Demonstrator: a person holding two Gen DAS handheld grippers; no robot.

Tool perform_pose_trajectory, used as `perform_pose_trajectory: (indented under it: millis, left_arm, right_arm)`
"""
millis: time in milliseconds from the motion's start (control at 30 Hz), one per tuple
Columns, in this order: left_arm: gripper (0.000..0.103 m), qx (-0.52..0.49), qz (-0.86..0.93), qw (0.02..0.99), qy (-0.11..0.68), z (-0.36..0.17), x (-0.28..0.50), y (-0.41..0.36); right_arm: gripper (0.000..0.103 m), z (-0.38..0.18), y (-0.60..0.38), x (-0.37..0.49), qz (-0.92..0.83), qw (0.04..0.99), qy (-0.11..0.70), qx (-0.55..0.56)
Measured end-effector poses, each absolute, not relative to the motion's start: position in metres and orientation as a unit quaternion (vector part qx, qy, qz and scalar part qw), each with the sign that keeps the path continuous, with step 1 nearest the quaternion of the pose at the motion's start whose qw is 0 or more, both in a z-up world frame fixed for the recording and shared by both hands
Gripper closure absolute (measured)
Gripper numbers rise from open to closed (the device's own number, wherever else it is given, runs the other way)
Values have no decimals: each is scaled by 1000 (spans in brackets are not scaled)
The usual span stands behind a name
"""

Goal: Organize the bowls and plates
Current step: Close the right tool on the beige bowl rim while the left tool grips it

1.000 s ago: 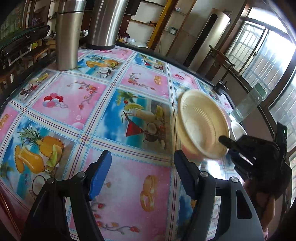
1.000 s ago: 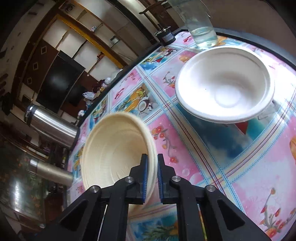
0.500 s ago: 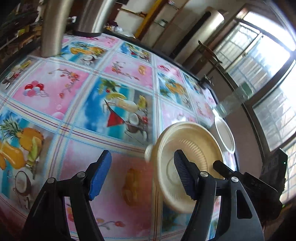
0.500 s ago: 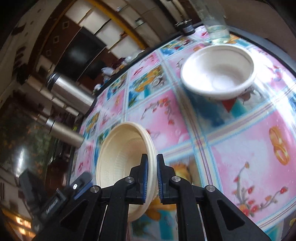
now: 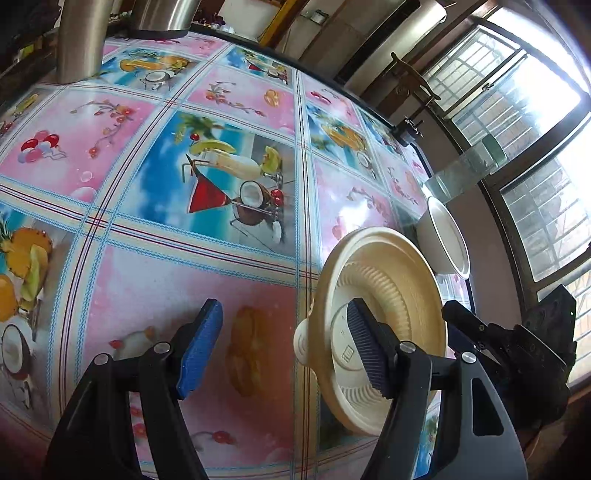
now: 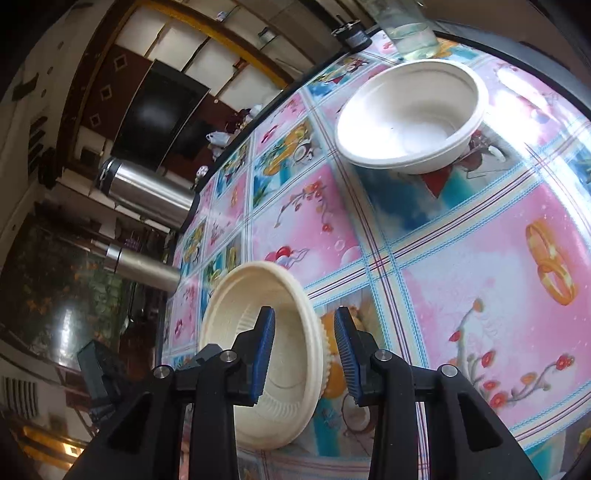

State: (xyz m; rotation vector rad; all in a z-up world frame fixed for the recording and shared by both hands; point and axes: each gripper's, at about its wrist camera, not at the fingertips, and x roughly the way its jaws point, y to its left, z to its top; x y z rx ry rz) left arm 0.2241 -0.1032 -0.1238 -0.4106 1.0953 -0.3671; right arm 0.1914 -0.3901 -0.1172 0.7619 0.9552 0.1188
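Two bowls remain unstacked: the cream bowl stands tilted on the bench between the right hand-held gripper's spread fingers, the white bowl well apart; left hand-held gripper spread, empty.

We see a table covered by a glossy tablecloth printed with pink and blue squares of fruit, cocktails, flowers and rings. At its far left corner in the left view stand two steel flasks, the slimmer one nearer, the wider one behind it at the edge. Near the right edge a clear glass of water stands, and just beyond it a small dark round object sits at the rim. Past the table we see barred windows and a dark screen on the wall
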Motion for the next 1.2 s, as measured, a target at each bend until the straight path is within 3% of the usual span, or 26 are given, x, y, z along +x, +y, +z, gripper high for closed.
perform_pose_trajectory:
  millis: [300,700,1100,1200]
  left_arm:
    - [34,-210,-192,801,527,-119,217,-104]
    - [35,-84,-141,868,469,-100,199,-133]
    - [52,-40,-119,888,443,-95,192,-140]
    - [61,-39,-117,888,442,-94,191,-140]
  right_arm:
    - [67,-121,-385,192,58,806,473,352]
    - [67,-124,-387,189,48,806,474,351]
    - [69,-125,-384,189,39,808,475,346]
    - [70,-125,-383,189,39,808,476,345]
